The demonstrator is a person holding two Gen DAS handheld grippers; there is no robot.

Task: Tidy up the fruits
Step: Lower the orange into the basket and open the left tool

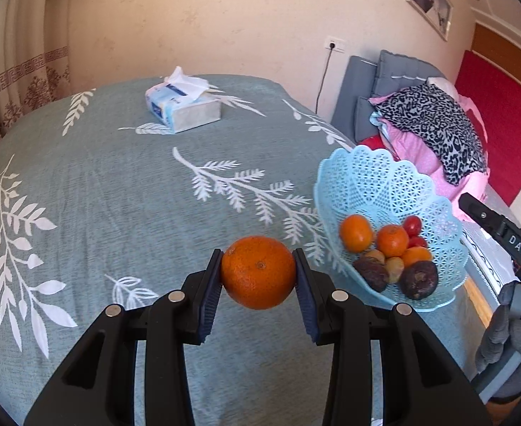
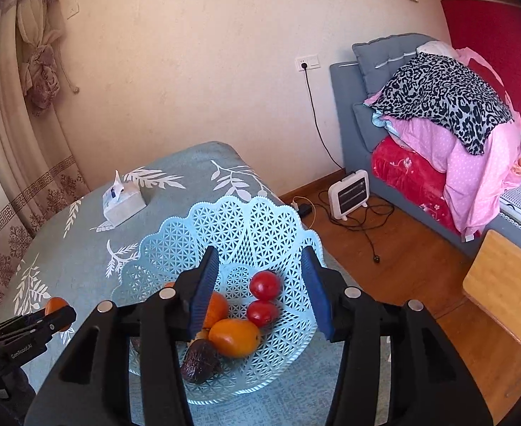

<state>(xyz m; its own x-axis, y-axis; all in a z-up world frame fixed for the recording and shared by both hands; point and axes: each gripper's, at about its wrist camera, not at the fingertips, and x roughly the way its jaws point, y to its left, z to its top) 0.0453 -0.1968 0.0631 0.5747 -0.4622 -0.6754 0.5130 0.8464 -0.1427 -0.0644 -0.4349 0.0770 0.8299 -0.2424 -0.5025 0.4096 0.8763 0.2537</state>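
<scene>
Now orange [image 1: 258,271] beside basket [image 1: 377,181]

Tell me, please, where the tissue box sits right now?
The tissue box sits on the far part of the leaf-patterned bedspread, beyond and left of the blue basket.

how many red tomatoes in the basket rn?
2. Both lie in the blue basket, touching each other: upper tomato and lower tomato, beside the oranges. More could sit hidden under the right claw's fingers or other fruit.
</scene>
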